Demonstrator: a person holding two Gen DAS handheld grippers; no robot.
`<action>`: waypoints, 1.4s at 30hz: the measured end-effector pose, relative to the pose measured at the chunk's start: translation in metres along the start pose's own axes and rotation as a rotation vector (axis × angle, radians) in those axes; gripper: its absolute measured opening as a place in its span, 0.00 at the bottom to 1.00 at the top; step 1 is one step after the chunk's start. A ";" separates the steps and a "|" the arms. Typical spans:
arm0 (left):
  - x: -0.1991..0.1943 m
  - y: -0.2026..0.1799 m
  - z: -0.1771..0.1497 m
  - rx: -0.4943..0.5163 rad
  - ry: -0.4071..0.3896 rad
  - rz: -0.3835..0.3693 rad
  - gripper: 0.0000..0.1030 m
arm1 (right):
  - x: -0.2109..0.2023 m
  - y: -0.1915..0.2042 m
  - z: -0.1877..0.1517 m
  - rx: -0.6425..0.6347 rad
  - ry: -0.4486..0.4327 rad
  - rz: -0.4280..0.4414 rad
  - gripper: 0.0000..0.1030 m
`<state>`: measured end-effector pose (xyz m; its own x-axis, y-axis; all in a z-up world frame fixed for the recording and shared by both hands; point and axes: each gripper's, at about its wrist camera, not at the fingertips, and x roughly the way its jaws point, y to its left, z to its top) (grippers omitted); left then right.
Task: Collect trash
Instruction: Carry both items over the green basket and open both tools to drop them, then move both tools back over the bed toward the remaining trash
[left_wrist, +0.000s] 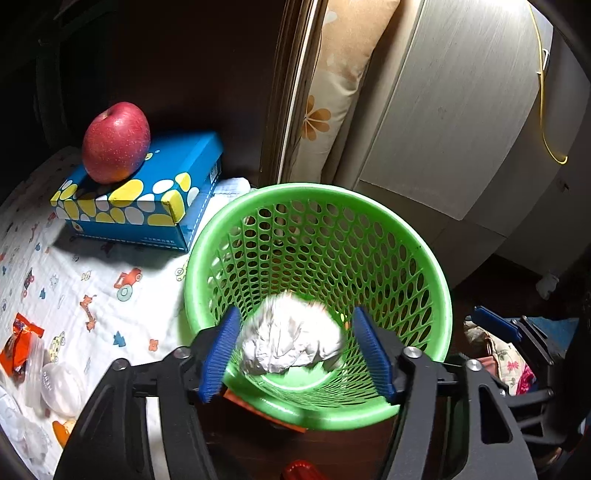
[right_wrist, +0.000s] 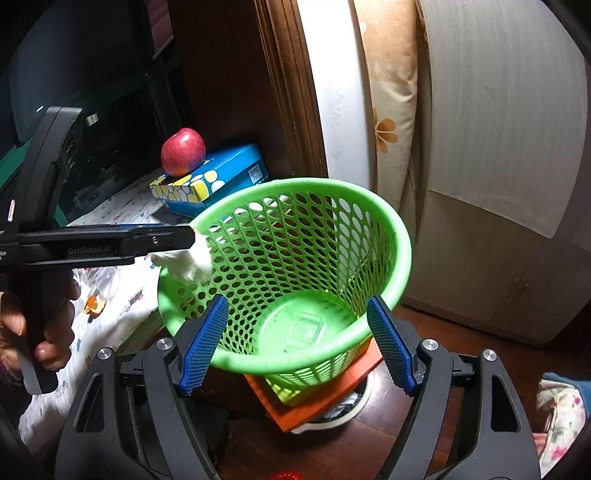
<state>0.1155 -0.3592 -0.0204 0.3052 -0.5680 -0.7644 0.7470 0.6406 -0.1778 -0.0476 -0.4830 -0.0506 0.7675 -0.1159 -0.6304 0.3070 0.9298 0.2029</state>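
Left gripper (left_wrist: 295, 350): jaws spread, blue pads clear of the crumpled white paper wad (left_wrist: 291, 341) on both sides — released, not grasping. The wad appears blurred and sits over the mouth of the green mesh basket (left_wrist: 441, 295), just inside the near rim; in the right wrist view it hangs at the basket's left rim, immediately beyond the left gripper's tip. Whether any fold still clings to a pad cannot be told.

Right gripper (right_wrist: 297, 343): jaws wide apart, nothing between them; the basket's near rim lies in front of the gap, untouched as far as can be seen. A clear plastic piece (right_wrist: 304, 330) lies on the basket floor.

Assessment of step: drop into basket. The wad is close to the rim, so the release point should stay inboard of it — keep the left jaws apart and level until the paper clears, then withdraw without brushing the rim; the basket stands on an orange box (right_wrist: 325, 398) and looks easily tipped.

Outstanding: orange wrapper (left_wrist: 20, 347) and clear plastic lids (left_wrist: 55, 384) on the patterned cloth (left_wrist: 110, 306). Apple (left_wrist: 116, 142) on blue tissue box (left_wrist: 155, 206) — judged not trash.
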 end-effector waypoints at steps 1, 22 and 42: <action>0.001 -0.001 0.000 -0.002 -0.002 -0.005 0.62 | -0.001 0.000 -0.001 0.000 0.000 0.000 0.75; -0.098 0.103 -0.097 -0.303 -0.020 0.341 0.82 | 0.003 0.078 -0.002 -0.085 0.005 0.156 0.76; -0.142 0.247 -0.208 -1.002 0.076 0.692 0.89 | 0.032 0.160 -0.013 -0.185 0.083 0.338 0.76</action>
<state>0.1339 -0.0134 -0.0846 0.3972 0.0611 -0.9157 -0.3563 0.9298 -0.0925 0.0186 -0.3334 -0.0478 0.7575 0.2291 -0.6114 -0.0673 0.9588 0.2760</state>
